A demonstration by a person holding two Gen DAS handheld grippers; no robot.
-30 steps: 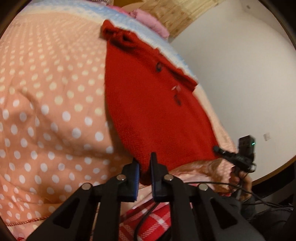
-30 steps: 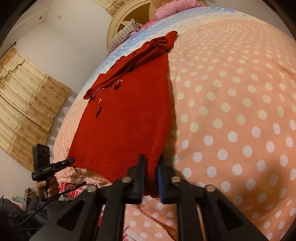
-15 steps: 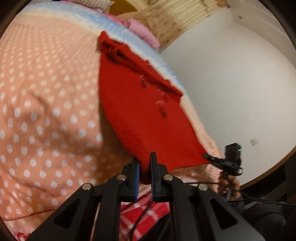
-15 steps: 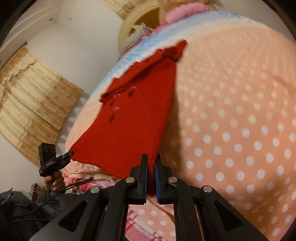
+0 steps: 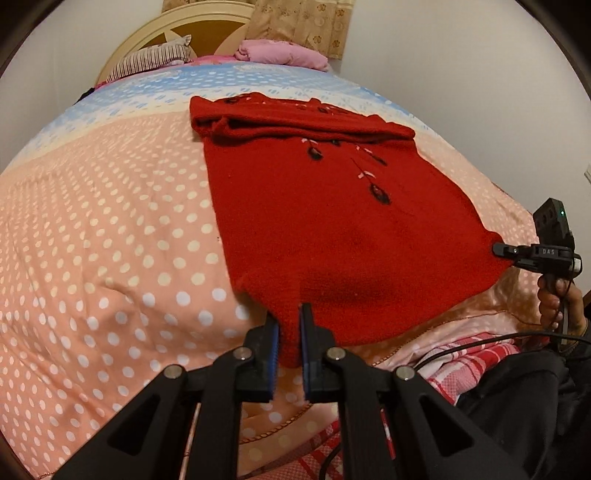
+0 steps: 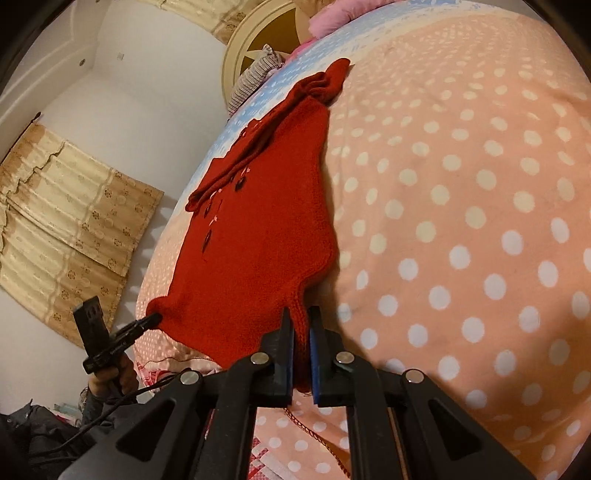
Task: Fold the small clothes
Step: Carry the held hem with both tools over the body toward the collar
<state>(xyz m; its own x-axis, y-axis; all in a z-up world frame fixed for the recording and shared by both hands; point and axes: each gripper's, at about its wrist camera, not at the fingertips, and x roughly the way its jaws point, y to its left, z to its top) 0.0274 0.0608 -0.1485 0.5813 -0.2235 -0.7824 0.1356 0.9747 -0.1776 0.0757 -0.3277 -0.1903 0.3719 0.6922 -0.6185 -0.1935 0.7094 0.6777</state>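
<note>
A red knitted sweater [image 5: 332, 221] with dark embroidered flowers lies spread on the bed, its sleeves folded across the far end. My left gripper [image 5: 289, 314] is shut on the sweater's near hem corner. My right gripper [image 6: 301, 317] is shut on the other near hem corner, and shows in the left wrist view [image 5: 498, 250] pinching the hem at the right. The left gripper shows in the right wrist view [image 6: 155, 317] at the sweater's left corner. The sweater [image 6: 258, 229] runs away from both grippers toward the headboard.
The bed has a peach polka-dot cover [image 5: 92, 240] with a blue band at the far end. A striped pillow [image 5: 151, 61], a pink bundle [image 5: 284, 53] and a cream headboard [image 5: 207, 22] lie beyond. A red checked cloth [image 5: 480, 350] and cables hang at the bed's near edge.
Both grippers, still shut on the hem corners, have swung and lifted; the hem is pulled taut and raised off the cover. The left view now faces the headboard.
</note>
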